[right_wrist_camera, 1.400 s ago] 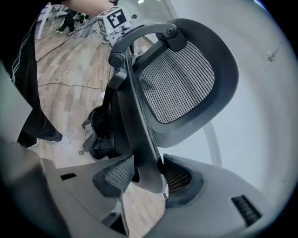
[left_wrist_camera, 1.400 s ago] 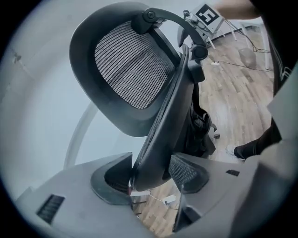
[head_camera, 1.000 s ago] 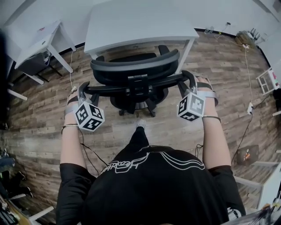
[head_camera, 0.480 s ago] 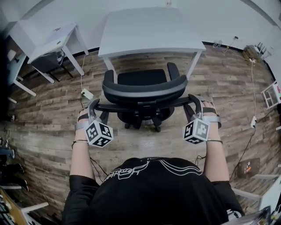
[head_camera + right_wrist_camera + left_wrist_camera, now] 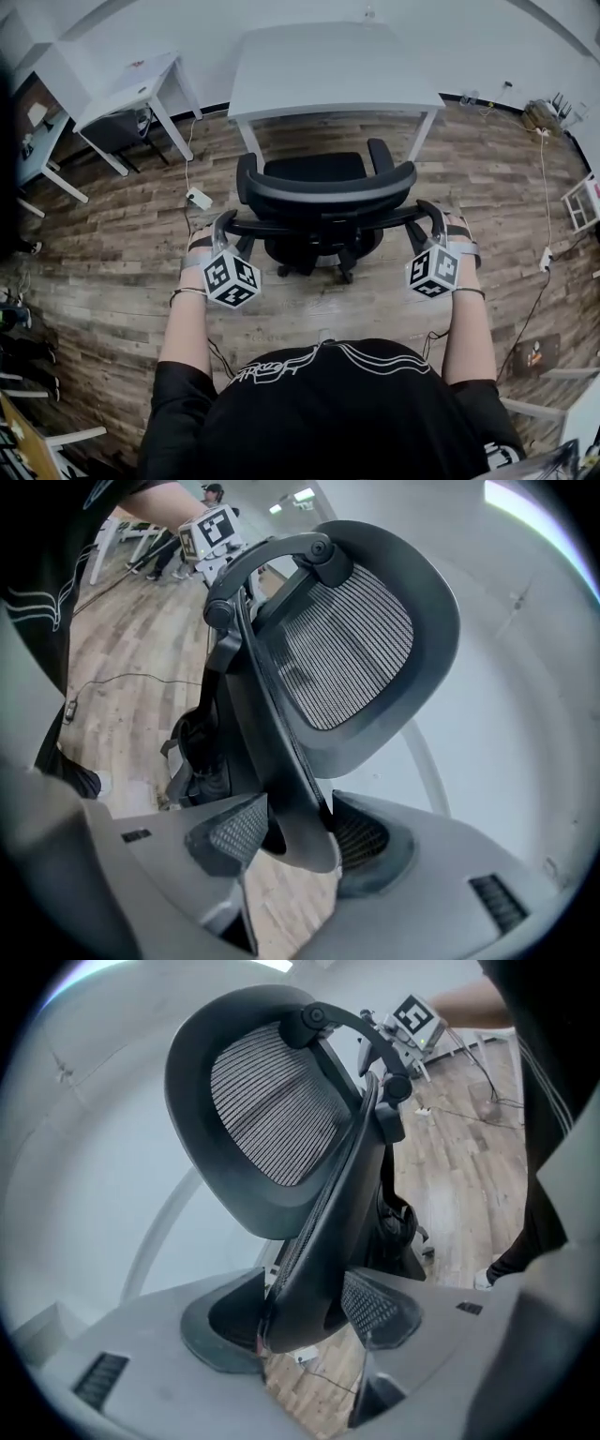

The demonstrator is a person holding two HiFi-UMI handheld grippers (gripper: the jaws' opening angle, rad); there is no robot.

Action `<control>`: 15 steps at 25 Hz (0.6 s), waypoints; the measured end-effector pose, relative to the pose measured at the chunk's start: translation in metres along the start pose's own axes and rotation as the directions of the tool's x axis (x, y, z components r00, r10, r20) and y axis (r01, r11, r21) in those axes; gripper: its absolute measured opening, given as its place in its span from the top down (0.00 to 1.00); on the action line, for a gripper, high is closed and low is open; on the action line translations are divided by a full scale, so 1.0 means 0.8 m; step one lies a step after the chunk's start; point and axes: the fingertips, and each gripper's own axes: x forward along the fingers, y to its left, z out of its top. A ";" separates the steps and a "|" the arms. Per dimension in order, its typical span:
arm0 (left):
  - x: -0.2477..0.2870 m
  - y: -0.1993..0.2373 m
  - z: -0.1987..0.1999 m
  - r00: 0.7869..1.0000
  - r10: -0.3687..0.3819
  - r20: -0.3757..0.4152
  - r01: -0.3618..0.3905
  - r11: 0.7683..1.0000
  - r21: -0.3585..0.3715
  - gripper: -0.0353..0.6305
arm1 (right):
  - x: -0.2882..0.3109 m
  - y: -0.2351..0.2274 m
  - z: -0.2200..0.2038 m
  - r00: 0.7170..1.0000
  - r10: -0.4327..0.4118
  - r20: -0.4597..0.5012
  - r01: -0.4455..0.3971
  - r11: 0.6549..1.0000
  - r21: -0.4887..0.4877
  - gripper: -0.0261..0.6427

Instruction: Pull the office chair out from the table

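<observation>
A black mesh office chair [image 5: 323, 192] stands on the wood floor in front of the white table [image 5: 333, 66], its seat out from under the tabletop. My left gripper [image 5: 225, 223] is closed on the left edge of the backrest [image 5: 272, 1110]; in the left gripper view that edge sits between the pads of my left gripper [image 5: 305, 1321]. My right gripper [image 5: 431, 216] grips the right edge of the backrest [image 5: 347, 639]. The jaws of my right gripper [image 5: 300, 841] are opening slightly, with the edge still touching both pads.
A small white side table [image 5: 131, 89] stands at the far left. A white adapter [image 5: 199, 198] with a cable lies on the floor left of the chair. A cable [image 5: 542, 169] and a white rack [image 5: 581, 202] are at the right. The person's body fills the bottom.
The chair has rolled back from the table toward the person, both grippers moving with it. Its seat, earlier under the tabletop's edge, now shows in full.
</observation>
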 end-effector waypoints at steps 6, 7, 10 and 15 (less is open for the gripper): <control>-0.022 -0.016 -0.002 0.995 -0.078 0.067 0.080 0.997 -0.020 0.60 | -0.015 0.013 -0.002 0.999 -0.010 -0.039 0.011 1.000 0.024 0.62; -0.026 -0.021 -0.002 0.994 -0.083 0.073 0.085 0.996 -0.029 0.60 | -0.019 0.017 -0.004 0.998 -0.008 -0.058 0.010 1.000 0.027 0.62; -0.042 -0.040 -0.004 0.993 -0.072 0.094 0.075 0.997 -0.029 0.60 | -0.037 0.033 -0.010 0.995 -0.005 -0.103 0.009 0.999 0.033 0.62; -0.067 -0.054 -0.011 0.987 -0.099 0.129 0.103 0.994 -0.026 0.60 | -0.062 0.052 -0.007 0.990 0.009 -0.143 -0.002 0.999 0.044 0.62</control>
